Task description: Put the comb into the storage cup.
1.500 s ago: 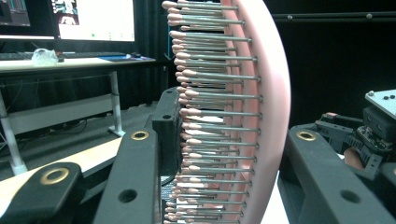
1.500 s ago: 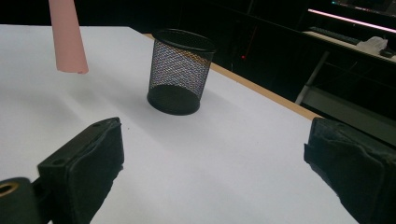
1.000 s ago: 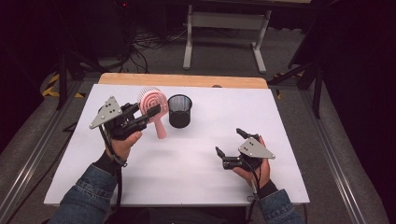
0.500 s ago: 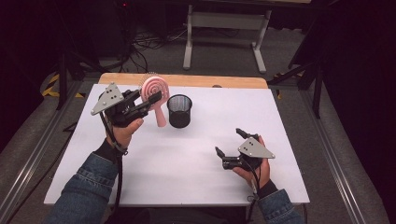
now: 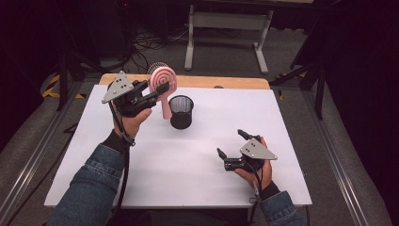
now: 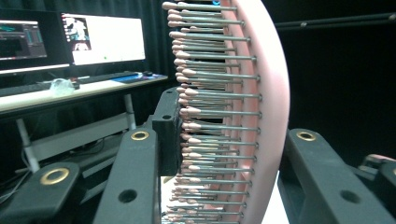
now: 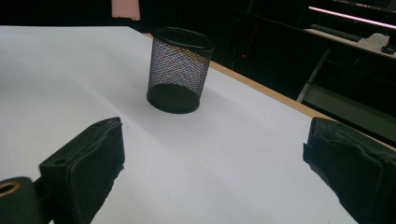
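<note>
L tool (image 5: 157,92) is gripping the pink hairbrush (image 5: 162,82) w/ jaws closed on its bristled head, holding it upright above the far-left worktop (image 5: 141,165), just left of the black mesh cup (image 5: 181,111). R tool (image 5: 233,146) is resting near right on the worktop, jaws spread wide & holding nothing.

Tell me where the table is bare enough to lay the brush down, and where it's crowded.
Bare: the wide white stretch of table between the mesh cup and the near edge, left of the right gripper; also the far right corner beyond that gripper. Crowded: the far left, where the left gripper holds the pink hairbrush beside the cup.
</note>
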{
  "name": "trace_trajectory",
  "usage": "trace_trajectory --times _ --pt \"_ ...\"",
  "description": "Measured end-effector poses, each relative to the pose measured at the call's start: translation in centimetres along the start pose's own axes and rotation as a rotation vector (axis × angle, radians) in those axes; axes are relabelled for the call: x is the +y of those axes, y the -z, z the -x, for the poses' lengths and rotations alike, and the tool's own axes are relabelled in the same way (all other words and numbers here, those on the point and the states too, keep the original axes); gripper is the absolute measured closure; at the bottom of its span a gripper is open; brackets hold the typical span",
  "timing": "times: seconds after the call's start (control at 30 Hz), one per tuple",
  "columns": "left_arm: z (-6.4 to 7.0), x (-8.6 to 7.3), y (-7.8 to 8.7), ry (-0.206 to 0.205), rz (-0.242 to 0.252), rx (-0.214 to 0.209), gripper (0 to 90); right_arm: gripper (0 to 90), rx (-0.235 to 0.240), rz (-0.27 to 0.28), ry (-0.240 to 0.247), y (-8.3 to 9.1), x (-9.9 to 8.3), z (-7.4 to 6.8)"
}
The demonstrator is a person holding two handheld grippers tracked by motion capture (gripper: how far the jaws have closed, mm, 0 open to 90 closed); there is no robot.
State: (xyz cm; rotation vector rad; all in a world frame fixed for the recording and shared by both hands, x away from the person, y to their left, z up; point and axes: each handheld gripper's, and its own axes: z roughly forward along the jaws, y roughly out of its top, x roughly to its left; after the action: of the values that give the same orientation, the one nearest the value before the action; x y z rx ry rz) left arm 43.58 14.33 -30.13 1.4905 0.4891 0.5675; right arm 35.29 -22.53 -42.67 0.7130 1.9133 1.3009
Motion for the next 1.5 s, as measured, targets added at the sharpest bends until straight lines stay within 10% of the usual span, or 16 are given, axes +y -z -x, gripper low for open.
trace_trajectory --times 1.5 --pt "-2.4 -2.1 -8.4 0.022 -0.089 0.037 62.6 6.8 0.024 0.007 -0.003 -0.3 0.1 -0.2"
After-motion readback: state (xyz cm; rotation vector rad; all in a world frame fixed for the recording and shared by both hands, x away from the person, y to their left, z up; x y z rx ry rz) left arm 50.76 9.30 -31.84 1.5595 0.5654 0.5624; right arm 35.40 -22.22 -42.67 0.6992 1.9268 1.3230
